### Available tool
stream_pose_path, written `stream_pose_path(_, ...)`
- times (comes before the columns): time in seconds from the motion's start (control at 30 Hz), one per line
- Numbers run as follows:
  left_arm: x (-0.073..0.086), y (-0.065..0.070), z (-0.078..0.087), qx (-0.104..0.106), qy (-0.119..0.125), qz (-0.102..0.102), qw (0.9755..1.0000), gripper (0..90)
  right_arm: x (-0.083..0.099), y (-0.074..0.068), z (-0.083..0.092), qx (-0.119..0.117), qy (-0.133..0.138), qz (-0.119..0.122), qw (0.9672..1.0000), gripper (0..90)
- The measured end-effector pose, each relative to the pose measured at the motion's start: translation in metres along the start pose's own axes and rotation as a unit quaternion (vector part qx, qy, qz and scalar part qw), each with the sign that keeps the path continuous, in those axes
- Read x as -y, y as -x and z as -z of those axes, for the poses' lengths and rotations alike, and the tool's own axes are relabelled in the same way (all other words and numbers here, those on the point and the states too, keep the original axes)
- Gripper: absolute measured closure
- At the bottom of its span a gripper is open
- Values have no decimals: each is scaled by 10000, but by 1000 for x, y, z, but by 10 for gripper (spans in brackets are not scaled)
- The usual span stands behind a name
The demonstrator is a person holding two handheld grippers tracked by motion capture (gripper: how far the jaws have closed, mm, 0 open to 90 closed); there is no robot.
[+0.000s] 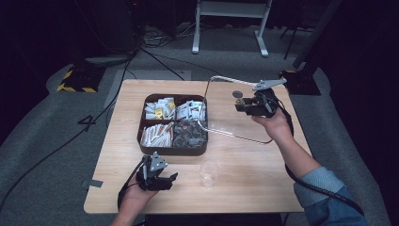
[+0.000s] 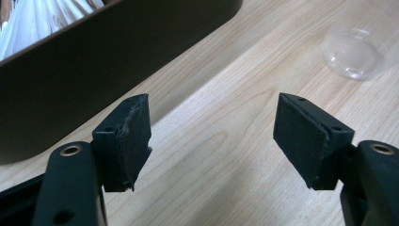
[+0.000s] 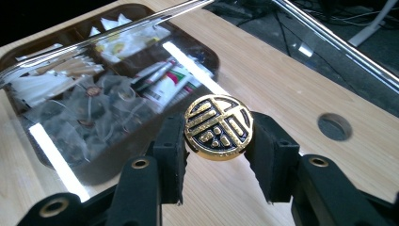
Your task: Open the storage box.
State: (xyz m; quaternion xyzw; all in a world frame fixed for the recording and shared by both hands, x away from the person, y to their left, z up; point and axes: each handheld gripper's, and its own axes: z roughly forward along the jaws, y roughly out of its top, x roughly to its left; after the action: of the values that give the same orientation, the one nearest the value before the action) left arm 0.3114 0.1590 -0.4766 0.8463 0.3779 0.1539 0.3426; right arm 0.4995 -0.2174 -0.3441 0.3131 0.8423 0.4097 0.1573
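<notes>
Right gripper (image 3: 217,150) clamps one lid knob (image 3: 219,127); left gripper (image 2: 211,136) wide, empty; one cup (image 1: 209,173), one four-compartment tray (image 1: 175,149).

The high view is dim, with the desk (image 1: 244,174) lit from above and dark floor around it. Bright strips of glare cross the clear lid (image 3: 94,94) in the right gripper view. In the left gripper view, the plastic cup (image 2: 357,52) is soft and out of focus
</notes>
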Motion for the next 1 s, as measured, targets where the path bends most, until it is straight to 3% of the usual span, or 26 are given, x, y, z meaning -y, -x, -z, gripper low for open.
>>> stream_pose_path(0.3, 4, 1, -2, -156, -217, -25, 9996, 291, 29, 24, 13, 141, 5, -261, 9996, 585)
stream_pose_path(0.5, 6, 2, -1, -124, -176, -8, 9998, 288, 45, 36, 13, 248, -98, -390, 9989, 585)
stream_pose_path(0.77, 6, 4, -2, -87, -202, -100, 9997, 279, 73, 52, 7, 363, -202, -472, 9980, 585)
stream_pose_path(1.0, 8, 3, -4, -97, -225, -53, 9997, 279, 99, 68, -1, 499, -313, -783, 9952, 585)
